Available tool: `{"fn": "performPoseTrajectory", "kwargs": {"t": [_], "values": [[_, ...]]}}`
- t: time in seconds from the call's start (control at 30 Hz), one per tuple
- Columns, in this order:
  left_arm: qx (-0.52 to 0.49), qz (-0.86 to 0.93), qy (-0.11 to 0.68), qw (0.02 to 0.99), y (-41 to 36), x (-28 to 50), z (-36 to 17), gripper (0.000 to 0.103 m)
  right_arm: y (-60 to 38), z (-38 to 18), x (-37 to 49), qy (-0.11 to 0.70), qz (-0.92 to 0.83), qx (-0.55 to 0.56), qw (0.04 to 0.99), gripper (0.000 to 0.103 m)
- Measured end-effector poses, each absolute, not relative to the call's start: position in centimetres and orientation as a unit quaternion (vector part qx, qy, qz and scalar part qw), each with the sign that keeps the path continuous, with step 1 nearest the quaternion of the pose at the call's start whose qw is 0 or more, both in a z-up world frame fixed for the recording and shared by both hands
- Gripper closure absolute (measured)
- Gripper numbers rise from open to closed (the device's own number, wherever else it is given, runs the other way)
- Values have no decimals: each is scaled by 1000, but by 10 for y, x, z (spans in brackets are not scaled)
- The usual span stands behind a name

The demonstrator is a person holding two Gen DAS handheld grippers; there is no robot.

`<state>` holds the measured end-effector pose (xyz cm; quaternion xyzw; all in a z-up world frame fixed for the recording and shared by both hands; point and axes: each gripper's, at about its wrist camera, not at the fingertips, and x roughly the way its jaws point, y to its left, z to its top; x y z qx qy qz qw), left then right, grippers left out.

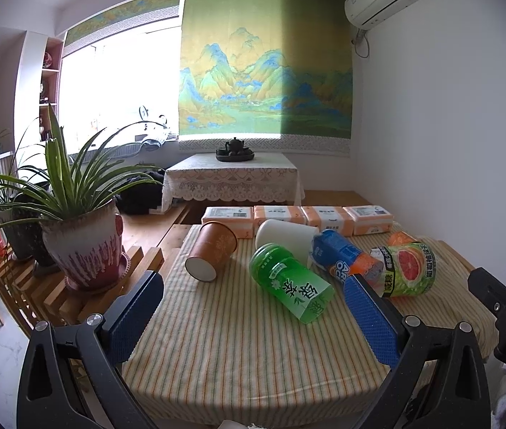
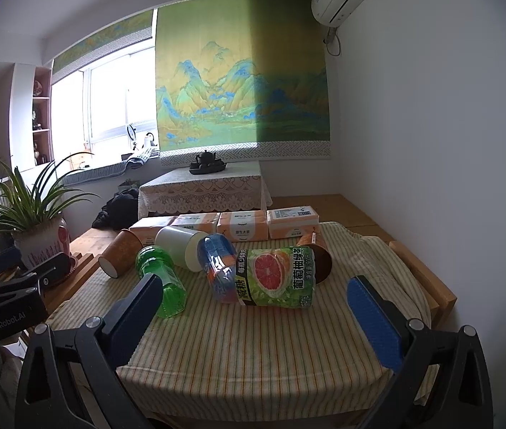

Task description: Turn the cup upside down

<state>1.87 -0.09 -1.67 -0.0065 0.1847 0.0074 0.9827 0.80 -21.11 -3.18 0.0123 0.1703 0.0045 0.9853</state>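
I am holding the left gripper above the near edge of the cloth-covered table, its two blue-padded fingers standing wide apart with nothing between them.

Sweeping from the left, a spiky green plant in a glazed pink-and-white ceramic pot is sitting on a slatted wooden stand beside the table. On the striped cloth, the brown paper cup with a white base is lying on its side at the left of the cluster, its base turned toward me and its mouth pointing away. Just beside it to the right, a clear green plastic bottle with a green label is lying tilted across the middle. Behind that, a plain white paper cup is lying on its side. A blue-labelled bottle is lying next, touching a grapefruit-printed green bottle on its right. A second orange-brown paper cup is lying behind the grapefruit bottle, at the right of the cluster. Four orange-and-white tissue packs are lining the far edge.

At the far right, I am holding the right gripper over the same near edge, its fingers likewise spread apart and gripping nothing, well short of the bottles.
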Motion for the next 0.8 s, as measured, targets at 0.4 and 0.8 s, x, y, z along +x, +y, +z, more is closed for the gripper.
{"fn": "performPoseTrajectory", "kwargs": {"t": [0.4,0.8], "values": [[-5,8,184,983,-1,20,-18,1,-212,-32,9,171,4,13,985,1],[-6,7,184,983,1,22,-19,1,-214,-32,11,172,2,16,985,1]]}}
